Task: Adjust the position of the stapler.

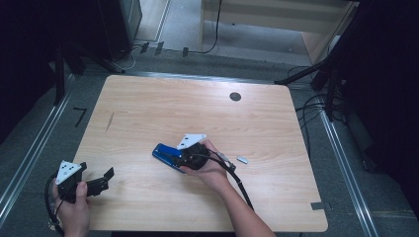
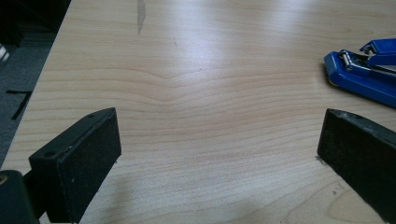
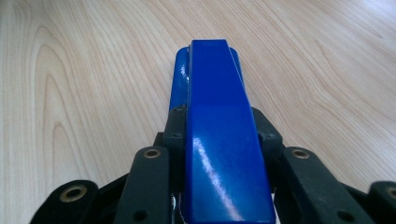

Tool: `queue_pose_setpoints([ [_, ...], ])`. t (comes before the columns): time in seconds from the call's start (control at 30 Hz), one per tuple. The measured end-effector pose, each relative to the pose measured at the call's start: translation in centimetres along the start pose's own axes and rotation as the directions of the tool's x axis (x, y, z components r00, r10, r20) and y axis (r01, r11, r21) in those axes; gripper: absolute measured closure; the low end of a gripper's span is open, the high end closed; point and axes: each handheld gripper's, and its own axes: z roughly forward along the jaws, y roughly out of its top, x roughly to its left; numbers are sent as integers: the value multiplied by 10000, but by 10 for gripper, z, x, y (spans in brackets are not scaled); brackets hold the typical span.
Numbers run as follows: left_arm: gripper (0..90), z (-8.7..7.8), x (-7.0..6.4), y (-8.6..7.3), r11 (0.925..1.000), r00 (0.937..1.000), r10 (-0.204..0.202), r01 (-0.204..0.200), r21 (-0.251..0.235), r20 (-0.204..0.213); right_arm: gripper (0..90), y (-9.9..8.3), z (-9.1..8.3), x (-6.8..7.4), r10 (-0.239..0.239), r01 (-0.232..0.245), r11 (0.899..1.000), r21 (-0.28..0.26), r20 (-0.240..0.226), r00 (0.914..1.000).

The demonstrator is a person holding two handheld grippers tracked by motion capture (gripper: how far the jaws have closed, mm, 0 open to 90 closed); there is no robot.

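Pale wooden tabletop, blue stapler lying near its middle, small metal piece toward right edge, dark round hole near far edge.

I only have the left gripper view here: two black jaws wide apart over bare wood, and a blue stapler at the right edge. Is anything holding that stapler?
Observer: Yes. The right claw is shut on the blue stapler, its jaws against both sides.
Operator: Is the stapler off the table?
Observer: I cannot tell; in the high view its front end sits low over the table.
Operator: Anything else nearby?
Observer: A small grey metal piece lies on the wood beside the right hand.
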Motion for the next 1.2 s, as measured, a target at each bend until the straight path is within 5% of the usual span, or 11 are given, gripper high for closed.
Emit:
queue_pose_setpoints([
  [0.67, 0, 0, -1, 0, 10000, 10000, -19, 19, -22, 16, 675, -41, -42, 1, 144, -144, 9999, 17, 171, 9997],
  [1.2, 0, -1, -13, 1, 9977, 9977, 659, -661, 130, 141, 675, -69, -68, 14, 75, -73, 9998, -169, 94, 9999],
])
